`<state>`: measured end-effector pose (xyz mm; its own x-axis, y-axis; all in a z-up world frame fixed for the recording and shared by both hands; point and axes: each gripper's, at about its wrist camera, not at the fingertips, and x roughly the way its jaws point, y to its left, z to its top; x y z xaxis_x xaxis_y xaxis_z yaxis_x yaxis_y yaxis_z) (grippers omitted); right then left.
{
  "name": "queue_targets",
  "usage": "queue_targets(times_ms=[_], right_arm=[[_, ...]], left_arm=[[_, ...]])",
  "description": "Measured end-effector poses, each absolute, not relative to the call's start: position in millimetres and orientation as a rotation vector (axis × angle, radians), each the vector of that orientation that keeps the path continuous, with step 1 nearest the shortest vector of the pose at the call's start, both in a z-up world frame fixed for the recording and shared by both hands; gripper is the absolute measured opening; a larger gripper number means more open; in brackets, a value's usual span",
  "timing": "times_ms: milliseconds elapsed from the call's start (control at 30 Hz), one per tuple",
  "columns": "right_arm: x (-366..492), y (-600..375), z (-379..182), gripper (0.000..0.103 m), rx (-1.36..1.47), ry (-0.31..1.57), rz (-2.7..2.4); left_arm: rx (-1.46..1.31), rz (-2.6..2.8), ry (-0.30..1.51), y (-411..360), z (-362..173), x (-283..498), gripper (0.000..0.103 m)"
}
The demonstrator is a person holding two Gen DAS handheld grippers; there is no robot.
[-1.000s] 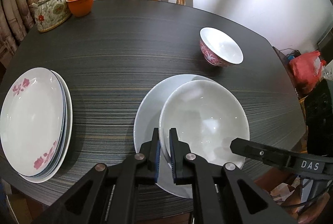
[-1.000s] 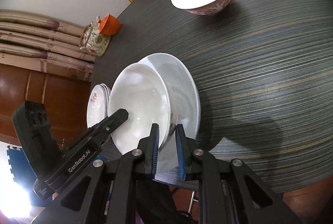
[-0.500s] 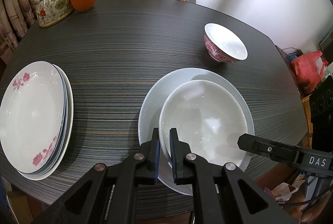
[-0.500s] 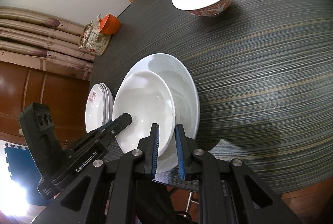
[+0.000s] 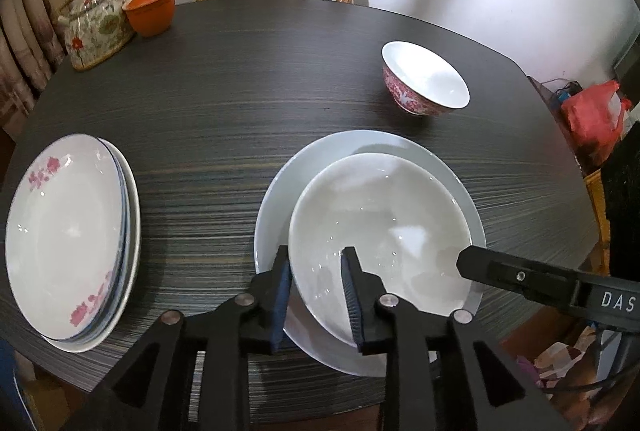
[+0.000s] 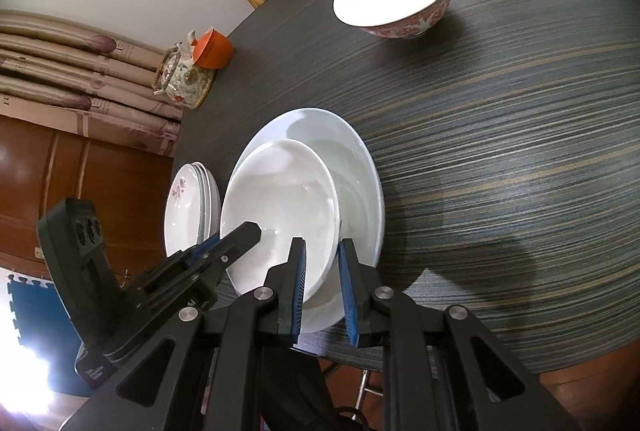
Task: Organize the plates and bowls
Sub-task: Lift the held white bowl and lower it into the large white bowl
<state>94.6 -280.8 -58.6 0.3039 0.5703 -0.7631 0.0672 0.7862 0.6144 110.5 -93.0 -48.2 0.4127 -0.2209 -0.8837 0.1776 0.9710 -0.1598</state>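
The white bowl [image 5: 380,227] sits inside the wide white plate [image 5: 320,167] near the worktop's [image 5: 240,103] front edge. The left tool [image 5: 316,295] has just been opening, its pads now clear of the bowl's rim that stands between them, while the right tool [image 6: 323,291] is clamped on the rim opposite. The plate stack [image 5: 64,239] lies at the left edge, the patterned bowl [image 5: 424,79] toward the far right.
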Motion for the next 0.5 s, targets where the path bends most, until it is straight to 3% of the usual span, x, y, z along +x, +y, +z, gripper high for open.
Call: queue_targets(times_ms=[400, 500], right_arm=[[90.0, -283.5, -46.2, 0.019, 0.568, 1.169, 0.357], [85.7, -289.6, -38.2, 0.026, 0.568, 1.113, 0.353]], left_arm=[[-0.004, -0.247, 1.071, -95.5, -33.6, 105.1, 0.03], [0.009, -0.244, 1.062, -97.4, -31.7, 104.0, 0.03]])
